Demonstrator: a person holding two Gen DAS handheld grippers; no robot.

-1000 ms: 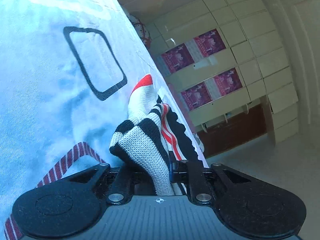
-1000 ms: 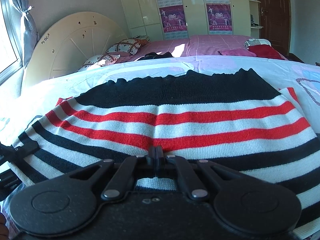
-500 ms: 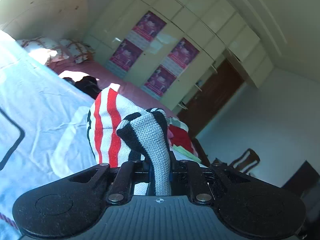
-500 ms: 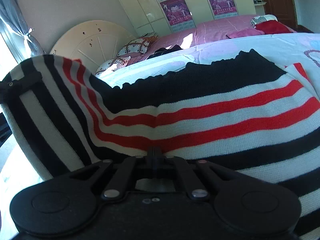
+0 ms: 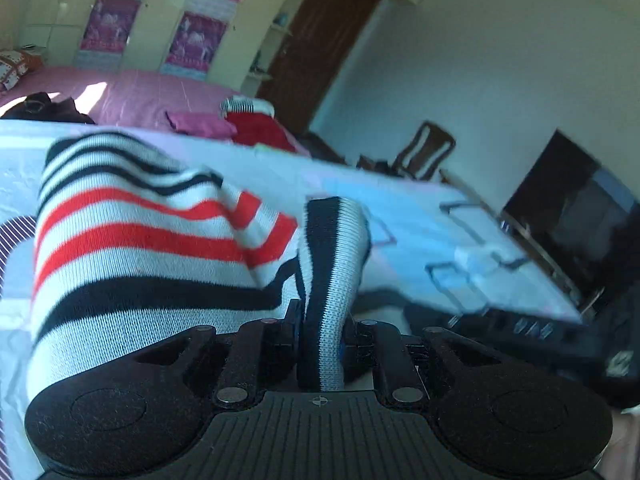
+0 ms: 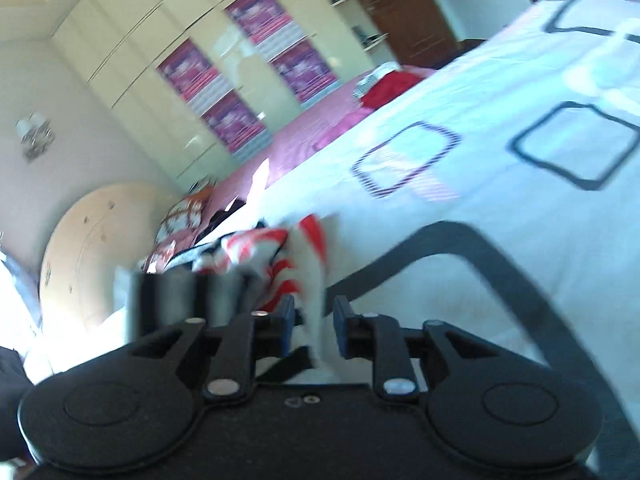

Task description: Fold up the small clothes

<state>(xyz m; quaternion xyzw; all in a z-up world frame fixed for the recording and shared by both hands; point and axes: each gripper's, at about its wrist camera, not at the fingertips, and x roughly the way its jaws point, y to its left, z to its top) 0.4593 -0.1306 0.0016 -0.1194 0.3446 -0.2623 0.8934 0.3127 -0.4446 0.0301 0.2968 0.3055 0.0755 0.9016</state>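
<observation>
A: Entry one, left gripper (image 5: pixel 320 320). Holding anything?

B: Clenching on a raised fold of the striped knit garment (image 5: pixel 140 240), with a black and white band standing up between the fingers (image 5: pixel 290 324). Hanging just above the white bedspread (image 5: pixel 420 216).

A: And lying where, the rest of it?

B: Draping down from the pinch onto the white bedspread, showing red, white and black stripes and bunching into a hump on the bedspread's near part.

A: Entry two, right gripper (image 6: pixel 314 320). Gripping too?

B: Standing parted, pressing on nothing. Hovering low over the white bedspread (image 6: pixel 480 220), close above one of its dark printed squares. Blurring heavily in the right wrist view.

A: Seeing the garment (image 6: pixel 280 248) there?

B: Yes, lying crumpled on the bedspread just ahead of the parted fingers (image 6: pixel 286 326), with a pale strip running into the gap between them. Touching them or not, cannot tell through the blur.

A: Listing the surroundings?

B: Lying beyond the white bedspread: a pink bed (image 5: pixel 140 96) carrying a red cloth (image 5: pixel 260 128). Standing past the bedspread's far corner: a wooden chair (image 5: pixel 424 152). Standing behind the pink bed, beyond the bedspread: a cream wardrobe (image 6: pixel 160 60) bearing purple posters. Rising beyond the bedspread's far end: a rounded headboard (image 6: pixel 92 240).
</observation>
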